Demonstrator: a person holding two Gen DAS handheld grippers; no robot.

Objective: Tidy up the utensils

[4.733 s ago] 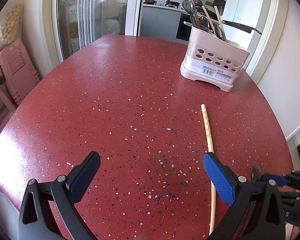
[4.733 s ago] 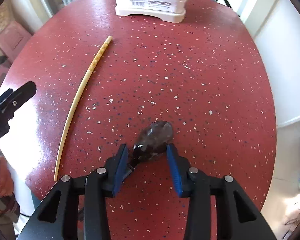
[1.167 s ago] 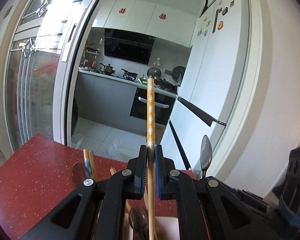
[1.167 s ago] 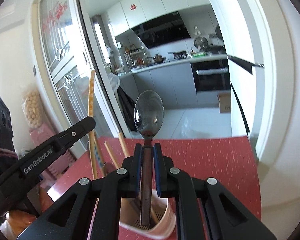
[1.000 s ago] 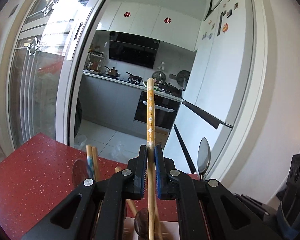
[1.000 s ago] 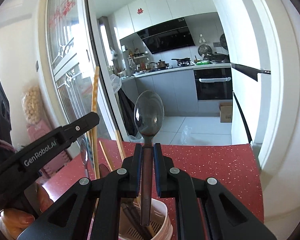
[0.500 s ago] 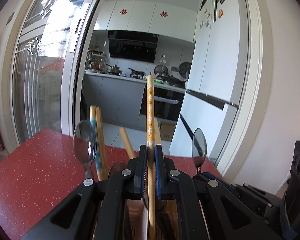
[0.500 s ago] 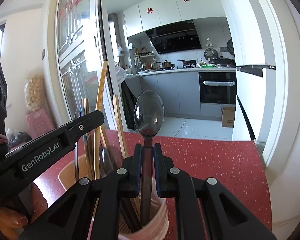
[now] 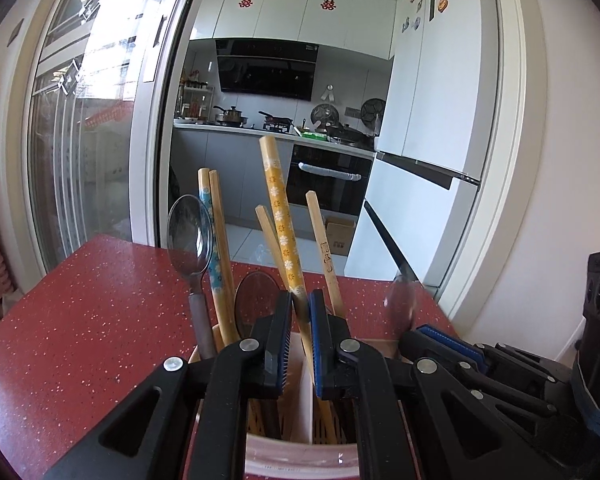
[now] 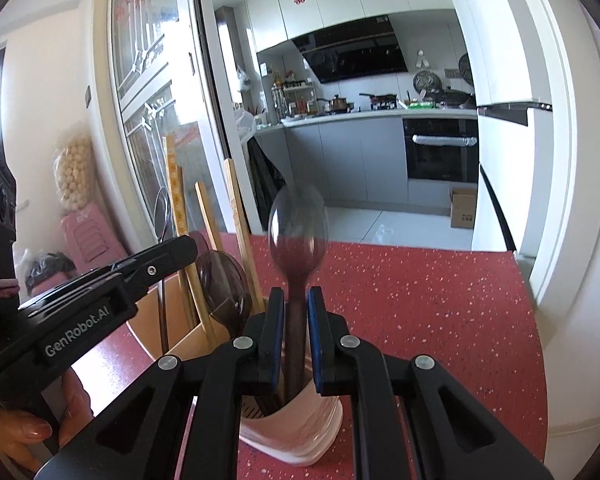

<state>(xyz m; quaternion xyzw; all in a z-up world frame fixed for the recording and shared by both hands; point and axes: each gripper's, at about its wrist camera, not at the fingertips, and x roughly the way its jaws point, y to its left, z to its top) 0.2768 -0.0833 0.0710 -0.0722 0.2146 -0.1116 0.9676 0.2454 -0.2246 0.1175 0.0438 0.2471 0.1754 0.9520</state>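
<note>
Right now I am at the drop-off step for both pieces, with the two tools side by side above the pink holder (image 10: 300,432) on the red table (image 9: 80,320). My left gripper (image 9: 300,300) is pinched nearly closed on the yellow flowered chopstick (image 9: 278,208), which leans to the left at its top while its lower end reaches down into the holder among the other chopsticks and spoons standing there; I cannot tell which side of the white divider (image 9: 302,400) it ends on. My right gripper (image 10: 296,296) is only a little way apart and its jaws have just been opening: the dark spoon (image 10: 298,224) stands bowl-up between the pads with its handle down inside the holder, and it is smeared while everything around it is sharp, so I judge the pads no longer press on it and it is sliding free. Next, as I see it, I need to open the left jaws enough to release the chopstick, then lift both tools straight up and clear, taking care not to snag the upright handles or tip the holder.
</note>
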